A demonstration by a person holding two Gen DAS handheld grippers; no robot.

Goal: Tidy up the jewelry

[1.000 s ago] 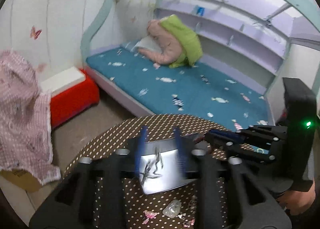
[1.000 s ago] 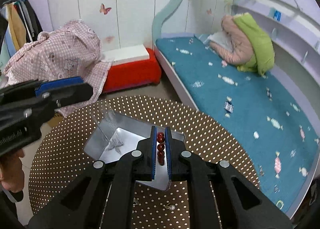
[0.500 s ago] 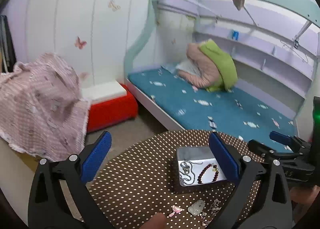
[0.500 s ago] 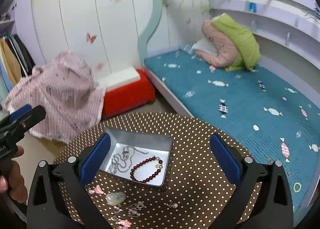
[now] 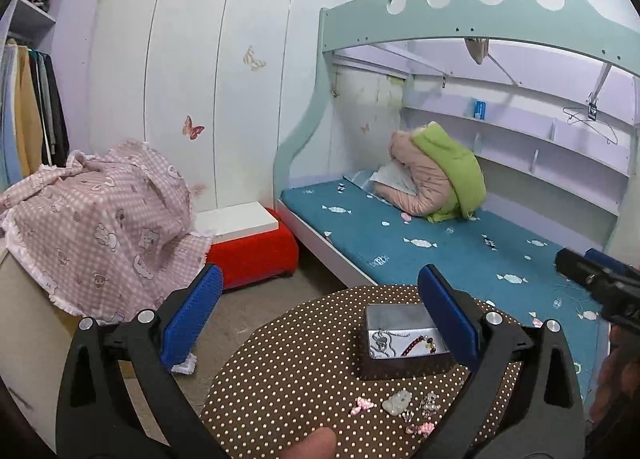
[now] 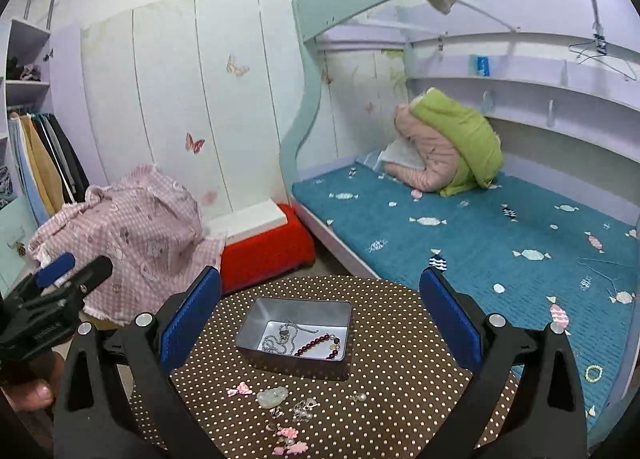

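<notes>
1. Right gripper (image 6: 320, 313): jaws spread wide, nothing between the blue pads (image 6: 191, 315); it hangs above the near side of the round dotted table (image 6: 400, 347), apart from everything on it.
2. Left gripper (image 5: 318, 319): jaws likewise spread wide and empty, raised over the table's left part; a fingertip of the person shows at the lower edge of its view.
3. Metal tin (image 6: 296, 333): directly ahead of the right gripper and centred between its fingers; from the left gripper it sits ahead and toward the right finger, which partly hides it.
4. Contents of the tin, judged as the finished part of the task: a silver chain (image 6: 282, 335) with a small pendant, and beside it, touching or nearly so, a dark red bead bracelet (image 6: 318, 345).
5. Loose pieces between the tin and the right gripper, judged as the part left to do: a pale carved stone (image 6: 273, 397), a pink bow-shaped piece (image 6: 240, 390), a small pearl piece (image 6: 360, 397), a cluster of tiny silver items (image 6: 302, 411) and more pink pieces (image 6: 290, 439) nearest the tool. The same scatter lies below the tin in the left view (image 5: 396, 407).
6. Progress, as a judgement: two larger items are stored, while the smaller ones outnumber them; the task seems under halfway.
7. Surroundings: a bed with a blue cover (image 6: 500, 235) beyond the table to the right.
</notes>
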